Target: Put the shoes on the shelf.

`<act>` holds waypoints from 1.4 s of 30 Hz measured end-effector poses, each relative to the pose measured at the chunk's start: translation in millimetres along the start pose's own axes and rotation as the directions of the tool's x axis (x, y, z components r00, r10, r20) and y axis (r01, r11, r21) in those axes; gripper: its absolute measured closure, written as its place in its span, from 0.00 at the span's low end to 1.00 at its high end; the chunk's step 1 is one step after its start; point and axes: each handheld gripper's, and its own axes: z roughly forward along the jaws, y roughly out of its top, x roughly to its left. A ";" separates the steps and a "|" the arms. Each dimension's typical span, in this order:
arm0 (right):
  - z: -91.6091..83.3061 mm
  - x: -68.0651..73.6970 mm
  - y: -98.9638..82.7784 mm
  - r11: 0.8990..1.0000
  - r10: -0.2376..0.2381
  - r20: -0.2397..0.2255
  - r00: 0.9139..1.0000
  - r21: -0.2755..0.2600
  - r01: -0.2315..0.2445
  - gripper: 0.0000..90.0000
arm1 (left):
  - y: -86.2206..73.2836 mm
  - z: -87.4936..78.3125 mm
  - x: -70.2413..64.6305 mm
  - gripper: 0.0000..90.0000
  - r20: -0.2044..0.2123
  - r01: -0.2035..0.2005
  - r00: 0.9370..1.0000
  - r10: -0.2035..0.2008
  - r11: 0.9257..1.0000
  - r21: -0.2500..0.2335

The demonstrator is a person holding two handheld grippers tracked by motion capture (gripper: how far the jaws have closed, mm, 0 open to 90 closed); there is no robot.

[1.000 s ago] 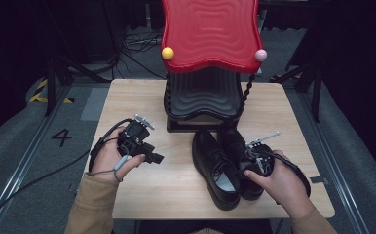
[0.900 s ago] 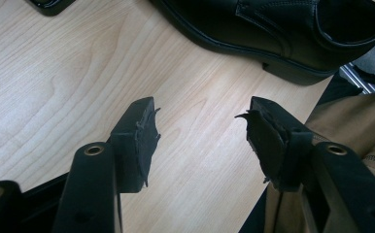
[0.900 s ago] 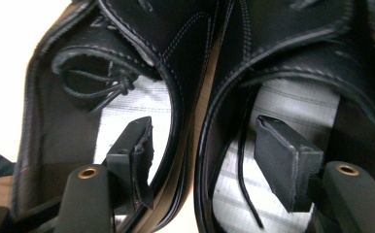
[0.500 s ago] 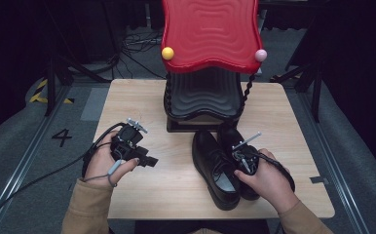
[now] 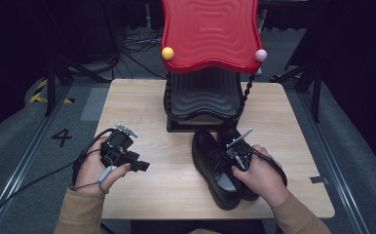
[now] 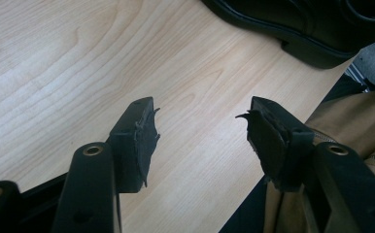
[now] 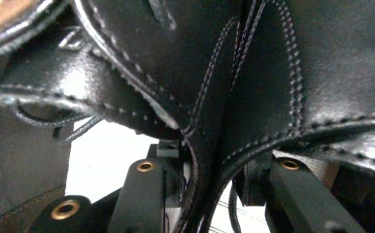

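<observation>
Your right gripper (image 5: pixel 235 152) sits down among the two black shoes (image 5: pixel 217 168) at the near right of the table (image 5: pixel 142 107), just in front of the black base of the red stand (image 5: pixel 210 34). Your right hand (image 5: pixel 259 173) covers the rear part of the right-hand shoe. In the right gripper view the jaws have just been closing, and the adjoining leather edges of the shoes (image 7: pixel 200 145) stand between them. The pads look pressed against the leather from both sides, though the leather hides the pad faces themselves. A thin lace (image 7: pixel 74 128) hangs at the left of that view.

Your left gripper (image 5: pixel 140 165) is well apart from the shoes, over the near left of the table, held in your left hand (image 5: pixel 96 168) and pointing toward the shoes. In the left gripper view its jaws have just been opening and stand wide apart with nothing between them, only bare wood below. The sole and heel of a shoe (image 6: pixel 297 29) lie beyond the tips at the upper right of that view, and your tan sleeve (image 6: pixel 360 121) shows at its right edge.
</observation>
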 end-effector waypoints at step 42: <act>-45.0 -8.3 7.1 0.994 0.075 -0.071 0.995 0.078 -0.070 0.91 | 18.9 -0.9 4.5 0.49 0.024 -0.025 0.999 0.026 0.999 -0.028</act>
